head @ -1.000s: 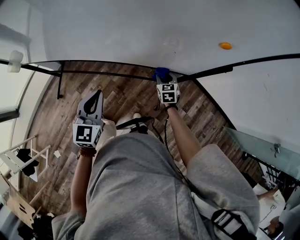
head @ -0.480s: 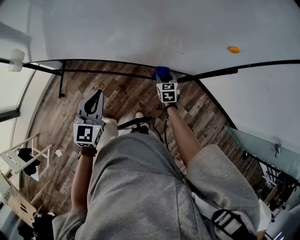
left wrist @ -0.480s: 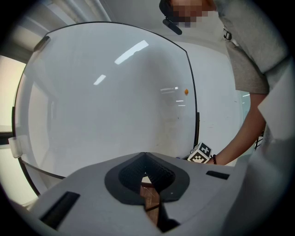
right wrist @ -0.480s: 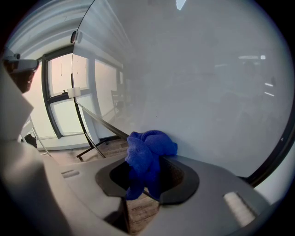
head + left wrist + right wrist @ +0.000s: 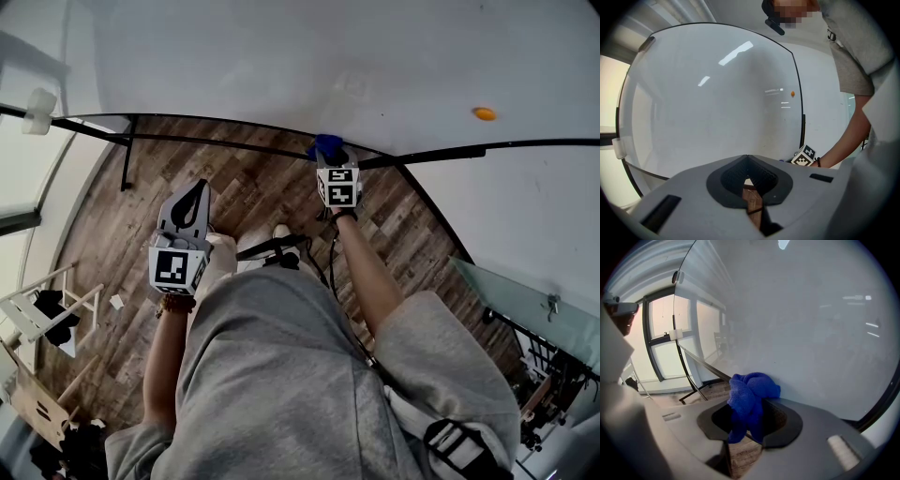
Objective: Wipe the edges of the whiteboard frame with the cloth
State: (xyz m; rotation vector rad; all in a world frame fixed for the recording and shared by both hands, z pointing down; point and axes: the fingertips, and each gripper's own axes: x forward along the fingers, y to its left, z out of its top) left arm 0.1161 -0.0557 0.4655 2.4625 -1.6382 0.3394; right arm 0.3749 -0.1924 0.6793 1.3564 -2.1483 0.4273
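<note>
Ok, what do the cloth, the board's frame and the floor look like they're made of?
Cloth: soft blue fabric, likely microfibre; it bunches in fuzzy folds between the jaws of the right gripper.
Frame: a thin, smooth black strip, probably painted metal or plastic; the look leaves it open.
Floor: wood-look planks with brown grain, either real wood or laminate.

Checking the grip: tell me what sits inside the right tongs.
A bunched blue cloth, clamped and sticking out toward the whiteboard frame. Its pinched part is hidden by the right tongs.
</note>
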